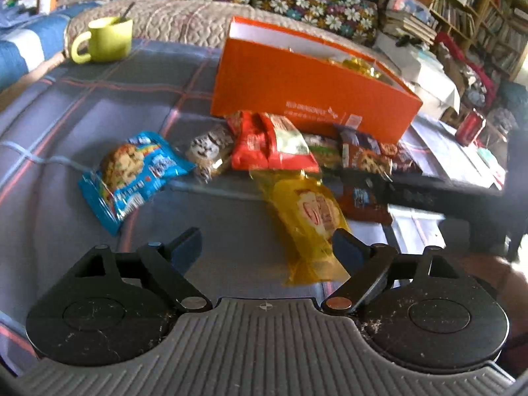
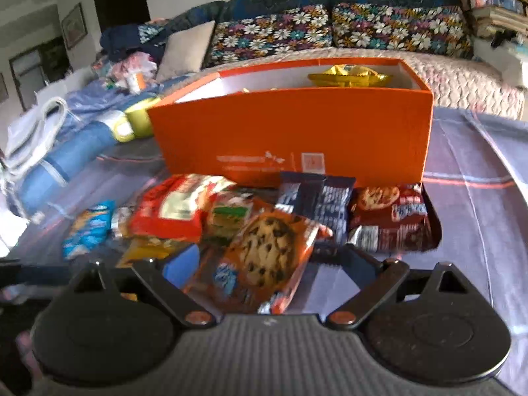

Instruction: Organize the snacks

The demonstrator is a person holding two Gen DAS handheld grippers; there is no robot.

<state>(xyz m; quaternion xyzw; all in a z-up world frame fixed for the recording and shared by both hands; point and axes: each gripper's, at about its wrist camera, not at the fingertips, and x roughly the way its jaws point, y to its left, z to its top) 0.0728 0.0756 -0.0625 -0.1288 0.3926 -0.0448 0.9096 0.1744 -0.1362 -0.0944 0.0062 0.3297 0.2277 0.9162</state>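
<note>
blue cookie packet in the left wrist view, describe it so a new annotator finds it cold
Start at the tall open orange cardboard box on the plaid tablecloth; a row of snack packets lies along its near side. The bright blue plastic cookie packet is the leftmost, lying flat and a little apart from the row. It is the only blue wrapper, printed with a pale sprinkle-dotted cookie.

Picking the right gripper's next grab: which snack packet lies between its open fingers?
The orange chocolate-chip cookie packet, lying between the right gripper fingers; the others sit farther toward the orange box.
</note>
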